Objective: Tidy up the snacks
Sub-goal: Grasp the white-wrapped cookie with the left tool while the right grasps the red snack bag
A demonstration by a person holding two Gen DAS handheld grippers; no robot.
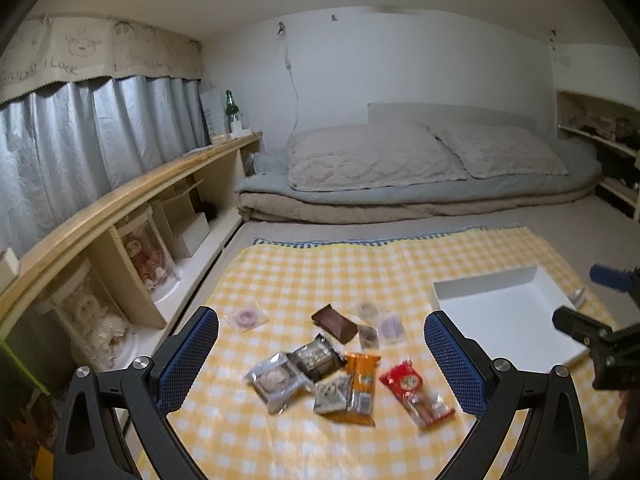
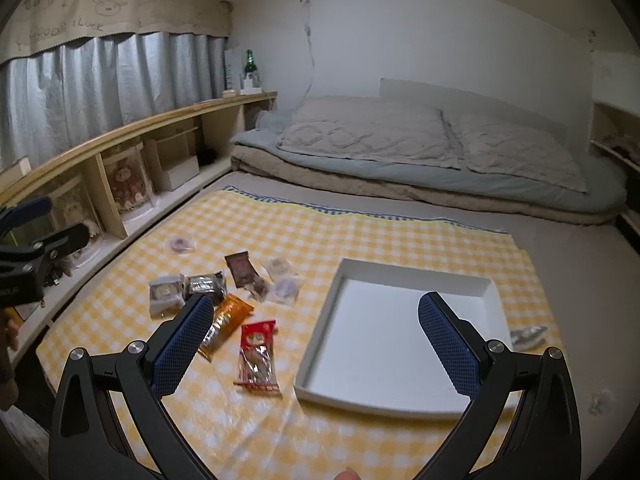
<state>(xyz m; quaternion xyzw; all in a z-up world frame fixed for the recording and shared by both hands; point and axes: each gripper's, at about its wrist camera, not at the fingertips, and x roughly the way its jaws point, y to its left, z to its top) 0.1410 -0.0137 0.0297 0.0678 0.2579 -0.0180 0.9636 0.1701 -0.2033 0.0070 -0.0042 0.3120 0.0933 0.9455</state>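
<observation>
Two claws held level, left claw (image 1: 322, 352) spread wide above snack packets (image 1: 320, 368), right claw (image 2: 316, 336) spread wide above white tray (image 2: 384, 320)

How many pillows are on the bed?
2. One pillow lies on the left side of the folded bedding, and the other pillow lies right beside it on the right. Neither looks covered, so I don't think any are hidden.

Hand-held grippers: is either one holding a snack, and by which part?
Nothing is held. Left hand-held gripper and right hand-held gripper are both open; the snacks lie on the cloth.
</observation>
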